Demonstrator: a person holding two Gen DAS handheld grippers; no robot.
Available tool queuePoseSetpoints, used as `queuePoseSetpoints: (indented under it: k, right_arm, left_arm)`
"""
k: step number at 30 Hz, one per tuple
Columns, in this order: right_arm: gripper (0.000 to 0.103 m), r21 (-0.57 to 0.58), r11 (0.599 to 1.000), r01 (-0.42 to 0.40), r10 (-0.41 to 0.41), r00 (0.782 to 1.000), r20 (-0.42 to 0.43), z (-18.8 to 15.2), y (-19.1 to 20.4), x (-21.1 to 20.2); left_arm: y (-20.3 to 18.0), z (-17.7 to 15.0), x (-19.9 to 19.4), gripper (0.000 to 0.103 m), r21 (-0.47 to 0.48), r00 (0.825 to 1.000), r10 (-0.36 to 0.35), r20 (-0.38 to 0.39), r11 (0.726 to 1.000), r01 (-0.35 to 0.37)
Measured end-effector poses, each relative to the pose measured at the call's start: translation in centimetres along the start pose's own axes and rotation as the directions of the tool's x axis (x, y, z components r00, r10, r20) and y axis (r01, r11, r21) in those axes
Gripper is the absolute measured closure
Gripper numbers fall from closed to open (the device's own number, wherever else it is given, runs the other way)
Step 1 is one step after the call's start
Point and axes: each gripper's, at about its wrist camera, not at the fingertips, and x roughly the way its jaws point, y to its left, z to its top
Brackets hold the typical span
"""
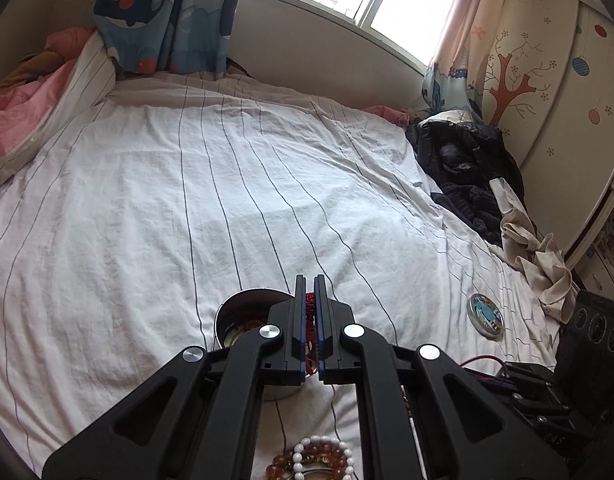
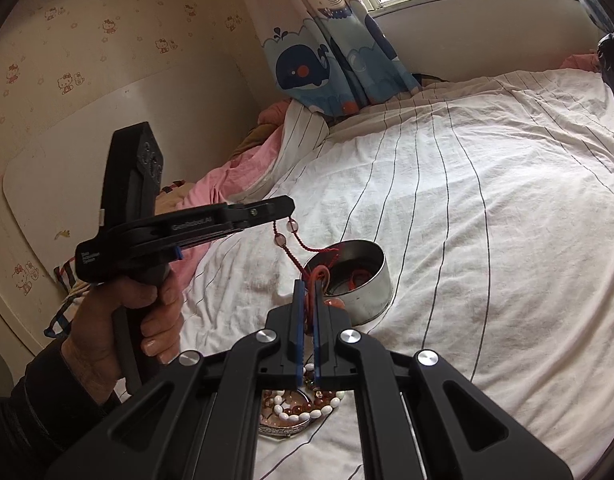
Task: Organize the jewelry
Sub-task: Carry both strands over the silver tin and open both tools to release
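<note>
Red braided cord bracelet [image 2: 303, 246] held up between two closed grippers above a round metal tin [image 2: 357, 276].

The cord, strung with clear pinkish beads, spans from the left gripper [image 2: 289, 206] to the right gripper [image 2: 310, 292], each clamped tight on one end, probably to straighten it before stowing. The tin sits just beneath on the white striped bedsheet [image 2: 487, 208], red cord already inside. Nearer the cameras, amber and white bead bracelets [image 2: 303, 410] lie on a round tray. The tin's patterned lid [image 1: 486, 314] rests apart.
</note>
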Motion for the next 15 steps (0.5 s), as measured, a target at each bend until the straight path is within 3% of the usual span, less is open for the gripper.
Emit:
queuePoseSetpoints:
  k: [2, 3, 5, 8, 15]
  right_arm:
    - [0.099, 0.004, 1.000, 0.001, -0.001, 1.000, -0.001, 0.5, -0.3, 0.4]
    - [0.099, 0.006, 1.000, 0.000, 0.000, 1.000, -0.002, 0.7, -0.4, 0.6]
    - [0.099, 0.007, 1.000, -0.004, 0.004, 1.000, -0.005, 1.0, -0.6, 1.1]
    - [0.099, -0.005, 1.000, -0.014, 0.014, 1.000, -0.012, 1.9, -0.7, 2.3]
    - [0.099, -0.008, 0.997, -0.076, 0.076, 0.997, -0.008, 4.2, 0.2, 6.9]
  left_arm:
    - [1.0, -0.1, 3.3, 0.096, -0.007, 0.994, 0.060, -0.096, 0.998, -0.061]
    - [1.5, -0.4, 4.8, 0.093, 0.015, 0.982, 0.112, -0.152, 0.994, -0.111]
    - [2.1, -1.0, 6.1, 0.076, 0.048, 0.966, 0.166, -0.196, 0.986, -0.160]
    - [2.7, -1.3, 4.7, 0.052, 0.040, 0.973, 0.165, -0.161, 0.986, -0.161]
    - [5.5, -1.6, -1.7, 0.044, -0.066, 0.980, 0.193, -0.052, 0.978, -0.196]
